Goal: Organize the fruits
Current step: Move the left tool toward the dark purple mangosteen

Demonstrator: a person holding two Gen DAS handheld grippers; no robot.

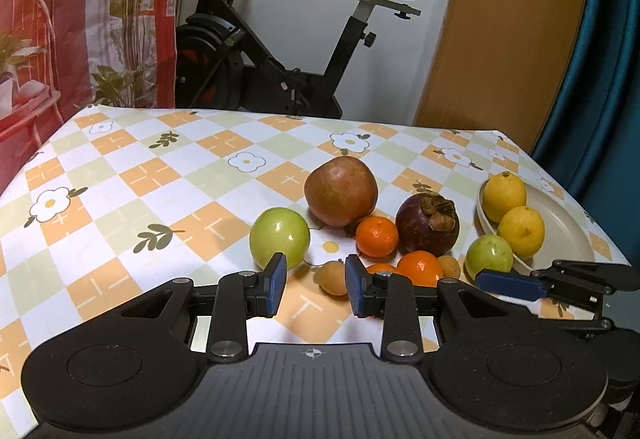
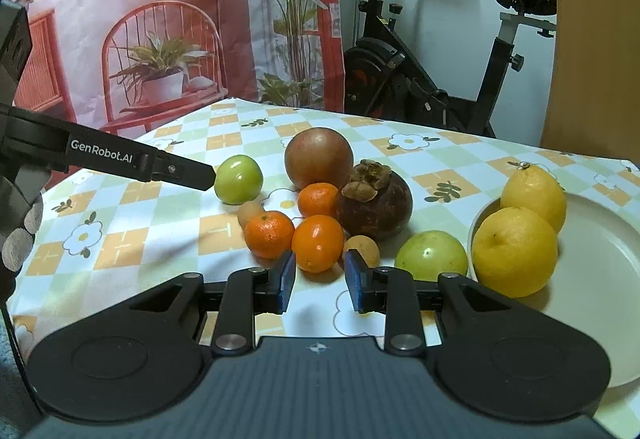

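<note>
Fruit lies loose on the checked tablecloth: a green apple [image 1: 279,237], a big red-brown fruit [image 1: 341,195], a mangosteen [image 1: 427,223], mandarins [image 1: 377,236] and small brown longans [image 1: 334,278]. Two lemons [image 1: 503,196] lie in the beige plate [image 1: 560,235] at the right, and a second green apple [image 1: 489,257] rests against its rim. My left gripper [image 1: 316,281] hovers just short of the first apple and a longan, jaws a narrow gap apart and empty. My right gripper [image 2: 320,279] has its jaws drawn in, empty, just before a mandarin [image 2: 318,243] and a longan [image 2: 362,249].
The table [image 1: 132,175] has bare cloth to the left and rear. An exercise bike [image 1: 280,39] stands behind it, a printed curtain [image 2: 160,19] at the back left, and a wooden panel [image 1: 512,19] at the right. The left gripper's finger [image 2: 192,175] reaches toward the green apple [image 2: 239,179].
</note>
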